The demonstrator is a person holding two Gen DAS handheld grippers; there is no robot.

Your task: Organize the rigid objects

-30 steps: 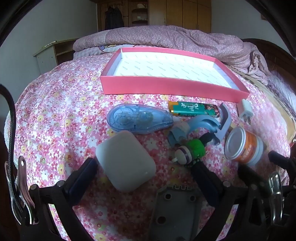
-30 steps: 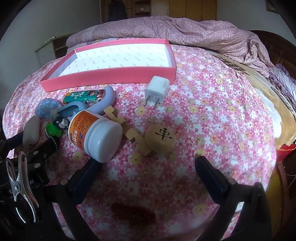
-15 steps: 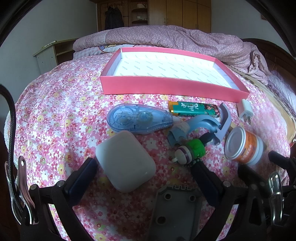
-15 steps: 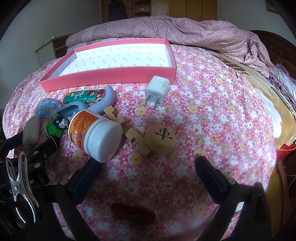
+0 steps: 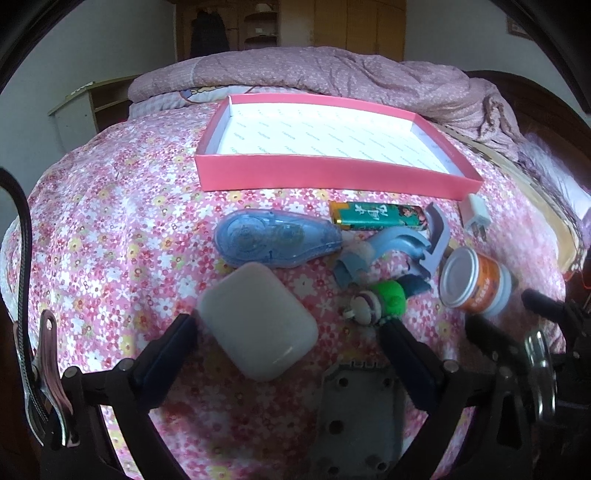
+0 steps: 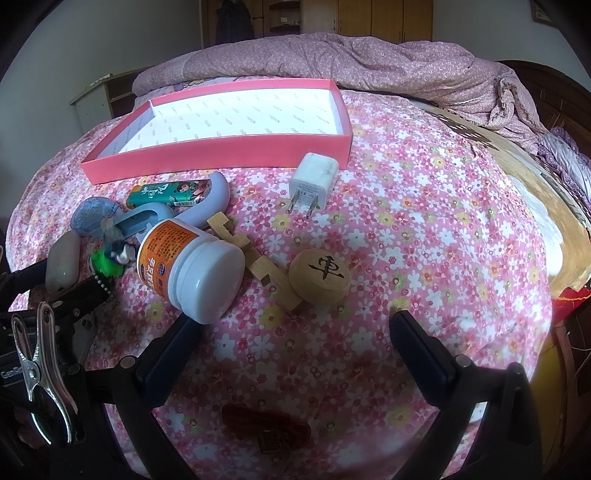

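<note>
Place: a home bedroom.
Bed: floral sheet (image 5: 110, 221) fills the middle of both views.
Quilt: pink, bunched (image 6: 369, 62) across the top, at the bed's far end.
Wardrobe: wooden doors (image 5: 354, 22) at top centre.
Coat: dark, hanging (image 5: 208, 33) at upper left of the left view.
Cabinet: pale side unit (image 5: 77, 110) at left.
Headboard: dark wood (image 6: 546, 92) at upper right.

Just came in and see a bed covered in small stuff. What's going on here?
A person holds two tongs over a flowered bedspread, sorting small items. The pink tray holds nothing so far. The left tongs are open around a white earbud case; the right tongs are open near a pill bottle and a wooden chess piece. Nothing is gripped.
</note>
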